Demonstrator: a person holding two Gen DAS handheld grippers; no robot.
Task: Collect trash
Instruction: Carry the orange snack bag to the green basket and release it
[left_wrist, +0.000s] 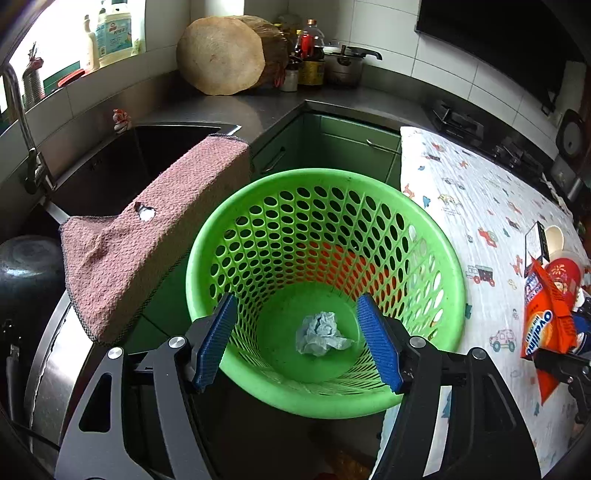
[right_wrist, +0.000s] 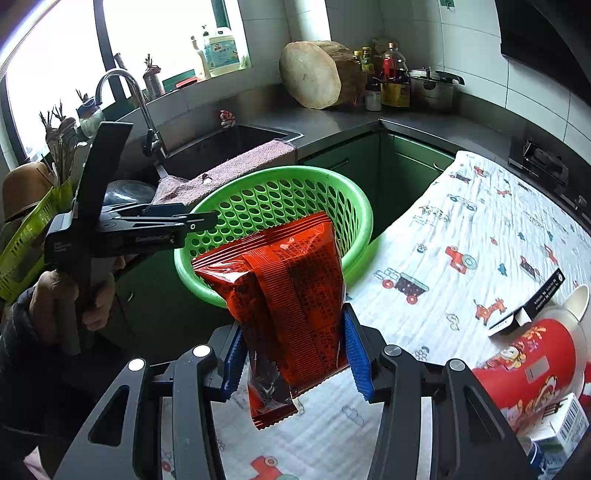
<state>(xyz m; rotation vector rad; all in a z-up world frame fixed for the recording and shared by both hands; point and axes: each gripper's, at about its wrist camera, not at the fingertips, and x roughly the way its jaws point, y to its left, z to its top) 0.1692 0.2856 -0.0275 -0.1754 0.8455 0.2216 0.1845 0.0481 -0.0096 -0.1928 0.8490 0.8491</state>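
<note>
- 1 crumpled tissue (left_wrist: 322, 334) already in green basket (left_wrist: 236, 229); left gripper (left_wrist: 299, 339) spread and empty above it.
- Right gripper (right_wrist: 295, 354) pinching red wrapper (right_wrist: 284, 280), just short of the basket rim.
- Left on cloth (right_wrist: 461, 229): red cup (right_wrist: 532, 362), black box (right_wrist: 535, 306), carton (right_wrist: 565, 424).

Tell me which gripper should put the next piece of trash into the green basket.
Right. The right gripper already clamps the red wrapper near the green basket; the left gripper hangs open and empty above the crumpled tissue.
</note>
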